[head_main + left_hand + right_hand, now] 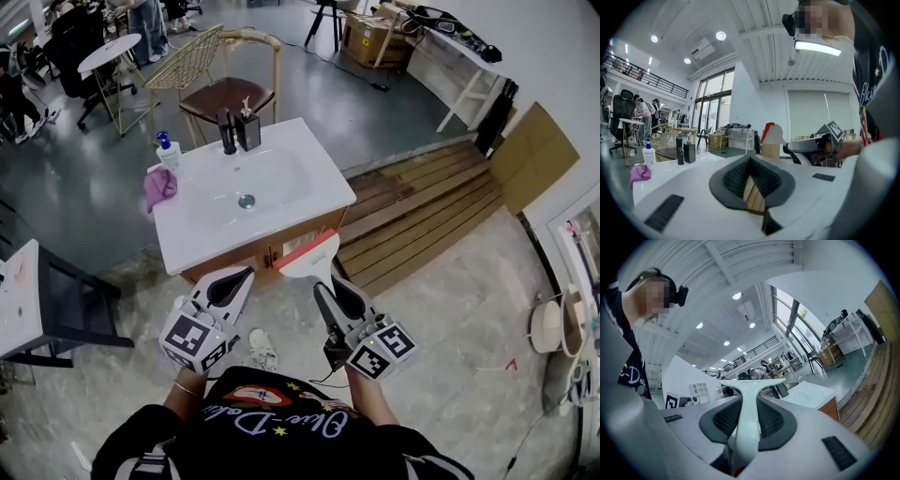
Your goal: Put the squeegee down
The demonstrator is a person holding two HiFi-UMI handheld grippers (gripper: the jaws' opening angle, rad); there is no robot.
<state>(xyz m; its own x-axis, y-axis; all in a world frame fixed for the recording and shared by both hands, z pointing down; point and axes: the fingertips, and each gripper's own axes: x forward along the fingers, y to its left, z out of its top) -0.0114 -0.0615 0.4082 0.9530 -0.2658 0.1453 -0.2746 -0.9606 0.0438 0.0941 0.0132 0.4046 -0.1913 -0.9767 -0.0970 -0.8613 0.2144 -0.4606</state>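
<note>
Squeegee (317, 262), white with red blade edge, between clenched right fingers (349, 298); left fingers (230, 286) together, empty.

**Washstand and what surrounds it**

A white washstand (314, 159) stands ahead. At its left edge sit a soap bottle (168, 151) and a purple cloth (159, 187). A black tap (228, 134) and a black holder (249, 130) stand at its far edge. A chair (228, 95) stands beyond, and planks (422, 206) lie to the right.

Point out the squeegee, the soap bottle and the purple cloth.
squeegee (311, 264): head view, white head below the red edge.
soap bottle (170, 157): head view, bottle body.
purple cloth (159, 187): head view, middle of the bundle.
</note>
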